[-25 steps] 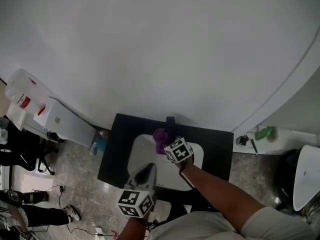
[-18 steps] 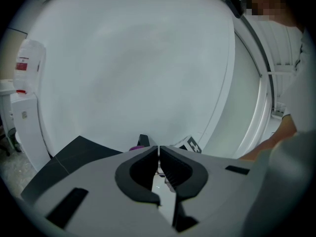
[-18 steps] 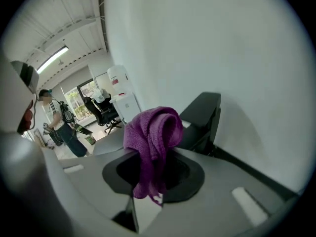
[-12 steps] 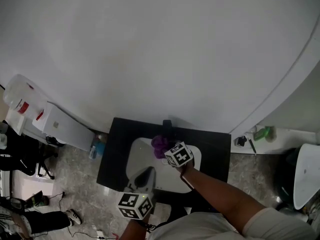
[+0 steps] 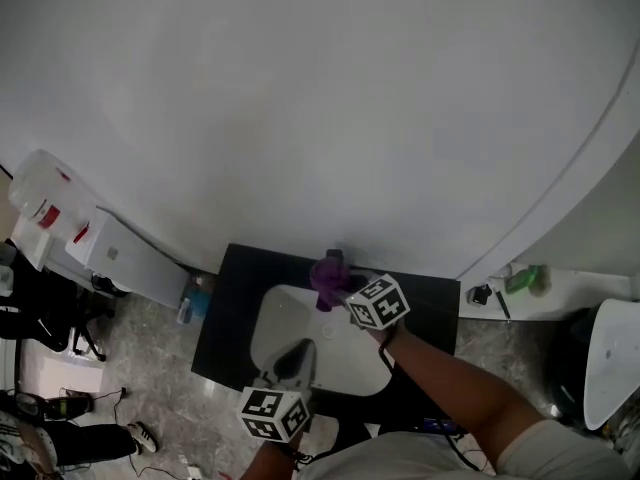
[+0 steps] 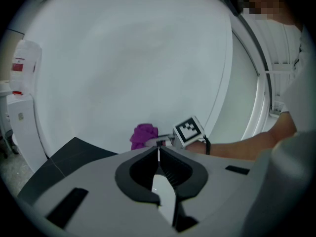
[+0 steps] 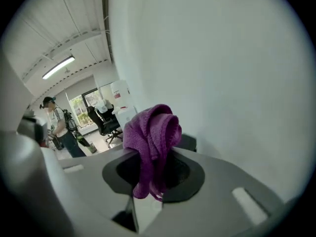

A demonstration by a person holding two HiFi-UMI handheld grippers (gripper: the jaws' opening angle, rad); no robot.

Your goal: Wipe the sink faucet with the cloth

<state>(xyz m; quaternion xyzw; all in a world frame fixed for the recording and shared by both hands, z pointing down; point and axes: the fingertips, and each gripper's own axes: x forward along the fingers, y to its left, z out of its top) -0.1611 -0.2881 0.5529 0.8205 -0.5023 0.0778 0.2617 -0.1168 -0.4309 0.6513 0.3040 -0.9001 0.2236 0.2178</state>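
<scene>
A white sink [image 5: 272, 330] is set in a black counter [image 5: 232, 308] against a white wall. The dark faucet [image 5: 336, 257] stands at the basin's back edge. My right gripper [image 5: 345, 288] is shut on a purple cloth [image 5: 327, 276] that is bunched against the faucet. In the right gripper view the cloth [image 7: 152, 130] hangs over the right gripper [image 7: 150, 154], with a dark faucet part [image 7: 187, 142] just behind it. My left gripper [image 5: 296, 354] hovers over the basin's near side, shut and holding nothing. In the left gripper view the left gripper [image 6: 158, 151] points at the cloth [image 6: 143, 135].
A white cabinet [image 5: 125, 256] stands left of the counter, with a blue bottle [image 5: 192, 294] on the floor between them. A white ledge at the right carries a green item [image 5: 526, 277] and small tools. A person stands far off in the right gripper view [image 7: 59, 127].
My right gripper has carried the cloth back toward the wall, onto the faucet, and its marker cube has swung right. The left gripper has stayed over the basin.
</scene>
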